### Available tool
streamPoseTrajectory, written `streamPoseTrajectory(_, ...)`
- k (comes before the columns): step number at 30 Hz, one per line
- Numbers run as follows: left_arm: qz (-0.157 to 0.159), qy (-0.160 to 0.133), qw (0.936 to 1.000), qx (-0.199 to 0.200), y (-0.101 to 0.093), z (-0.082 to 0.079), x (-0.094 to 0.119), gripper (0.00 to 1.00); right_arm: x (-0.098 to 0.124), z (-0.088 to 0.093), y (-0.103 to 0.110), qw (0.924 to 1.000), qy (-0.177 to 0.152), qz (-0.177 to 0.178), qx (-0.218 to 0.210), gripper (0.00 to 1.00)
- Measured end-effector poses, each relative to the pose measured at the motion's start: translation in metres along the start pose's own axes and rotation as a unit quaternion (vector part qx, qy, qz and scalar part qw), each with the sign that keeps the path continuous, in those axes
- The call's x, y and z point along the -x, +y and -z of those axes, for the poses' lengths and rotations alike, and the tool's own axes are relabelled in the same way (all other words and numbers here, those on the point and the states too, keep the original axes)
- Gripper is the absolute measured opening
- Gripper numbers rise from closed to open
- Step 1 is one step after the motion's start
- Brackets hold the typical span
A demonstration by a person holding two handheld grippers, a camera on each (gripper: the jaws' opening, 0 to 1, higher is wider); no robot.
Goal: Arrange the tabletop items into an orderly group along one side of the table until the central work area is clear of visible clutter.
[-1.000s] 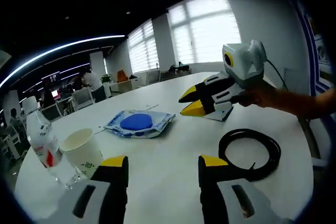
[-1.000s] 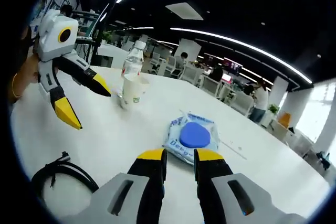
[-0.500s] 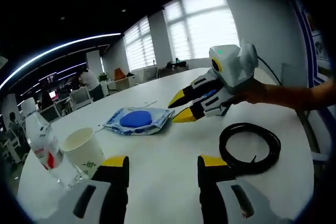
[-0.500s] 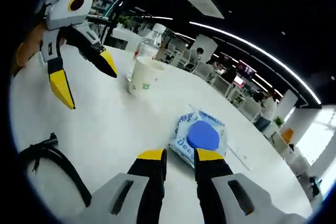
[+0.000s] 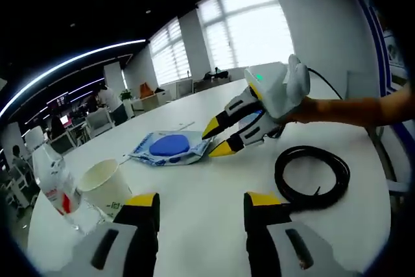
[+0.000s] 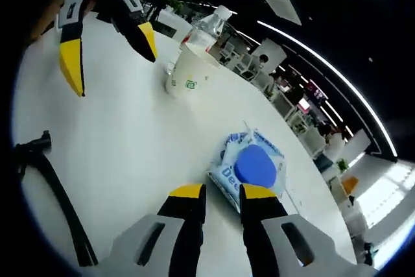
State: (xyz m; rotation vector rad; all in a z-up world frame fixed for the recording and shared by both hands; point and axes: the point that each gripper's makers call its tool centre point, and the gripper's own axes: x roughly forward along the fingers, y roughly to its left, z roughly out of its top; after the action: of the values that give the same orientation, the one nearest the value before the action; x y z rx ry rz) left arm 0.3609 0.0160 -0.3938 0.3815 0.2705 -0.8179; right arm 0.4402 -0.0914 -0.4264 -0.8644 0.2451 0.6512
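A flat wipes pack (image 5: pixel 170 145) with a round blue lid lies on the white table (image 5: pixel 207 180). My right gripper (image 5: pixel 216 139) reaches in from the right, jaws slightly apart, tips just beside the pack's right edge with nothing between them. In the right gripper view the pack (image 6: pixel 256 167) lies just past my right gripper (image 6: pixel 222 192). My left gripper (image 5: pixel 202 202) stands open and empty near the table's edge, also seen as the left gripper (image 6: pixel 109 56) at the upper left. A paper cup (image 5: pixel 104 186) and a clear water bottle (image 5: pixel 55 180) stand together.
A coiled black cable (image 5: pixel 311 176) lies right of my left gripper; the cable (image 6: pixel 52 180) also runs along the lower left. The cup (image 6: pixel 188 76) and bottle (image 6: pixel 207 27) stand beyond the pack. Office desks, chairs and people fill the background.
My right gripper has moved across the table toward the wipes pack and dipped down, so the pack is now nearer its jaws. The left gripper has barely moved.
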Motion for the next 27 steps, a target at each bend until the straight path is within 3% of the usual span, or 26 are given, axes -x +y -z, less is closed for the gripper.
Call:
streamPoseTrajectory(7, 0.001, -0.001, 1.0000, 0.000, 0.001, 0.000, -0.001, 0.51, -0.006, 0.002, -0.002, 0.9998, 0.007, 0.003, 0.018, 0.17)
streamPoseTrajectory(10, 0.003, 0.001, 1.0000, -0.002, 0.000, 0.001, -0.003, 0.51, -0.010, 0.002, -0.003, 0.9974, 0.018, 0.016, 0.067, 0.16)
streamPoseTrajectory(23, 0.003, 0.010, 0.9999, -0.007, 0.001, 0.005, -0.005, 0.51, -0.019, 0.006, -0.001, 0.9954, 0.025, 0.017, 0.091, 0.14)
streamPoseTrajectory(27, 0.002, 0.012, 0.9999, -0.009, 0.002, 0.006, -0.006, 0.51, -0.023, 0.007, 0.000, 0.9901, 0.029, 0.015, 0.136, 0.09)
